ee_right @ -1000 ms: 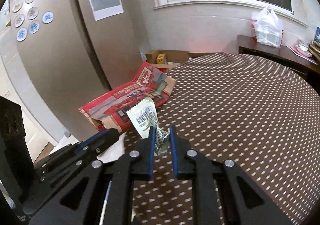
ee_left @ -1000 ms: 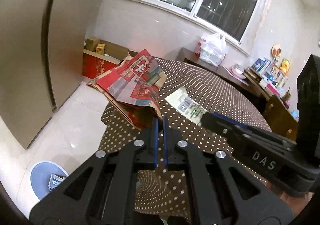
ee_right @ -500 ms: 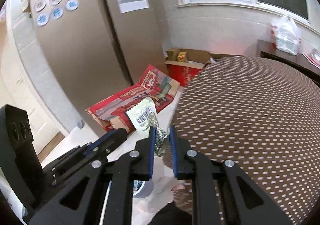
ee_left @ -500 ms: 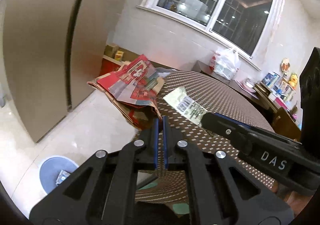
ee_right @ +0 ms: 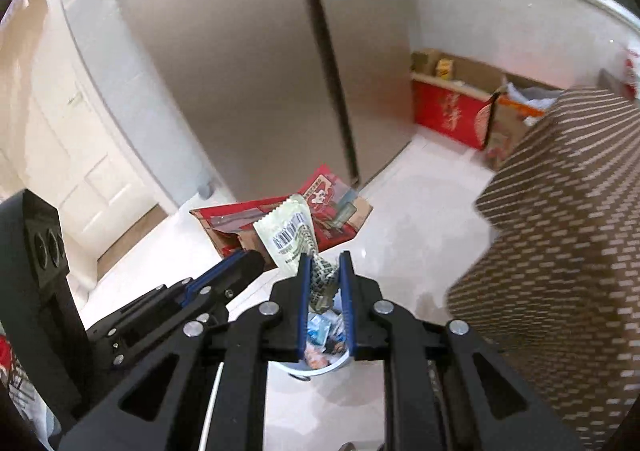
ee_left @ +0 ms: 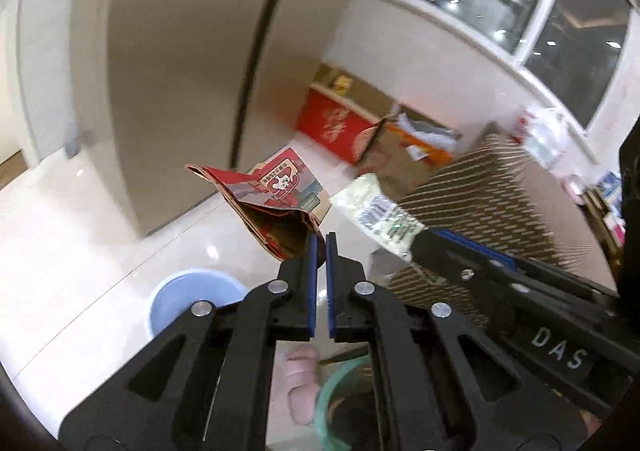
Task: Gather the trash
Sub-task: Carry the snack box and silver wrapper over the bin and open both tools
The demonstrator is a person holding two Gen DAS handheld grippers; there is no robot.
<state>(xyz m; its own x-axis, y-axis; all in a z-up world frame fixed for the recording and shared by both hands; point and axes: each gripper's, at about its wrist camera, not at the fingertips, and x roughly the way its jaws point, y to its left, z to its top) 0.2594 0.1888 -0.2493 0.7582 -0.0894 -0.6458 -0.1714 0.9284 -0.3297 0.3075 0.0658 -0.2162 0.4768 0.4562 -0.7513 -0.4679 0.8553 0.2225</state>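
- I have a flattened red paper bag [ee_left: 276,203] pinched at its lower corner in the left gripper [ee_left: 319,241]; it hangs in the air above the floor, brown inside showing, printed red face with a cartoon figure turned up and away.
- I hold a pale crinkled wrapper [ee_right: 290,237] with a barcode in the right gripper [ee_right: 323,261], its twisted end between the jaws, its flat end fanned upward.
- Below, I see a light blue bin [ee_left: 192,301] standing on the white floor; in the right wrist view, wrappers lie inside it.
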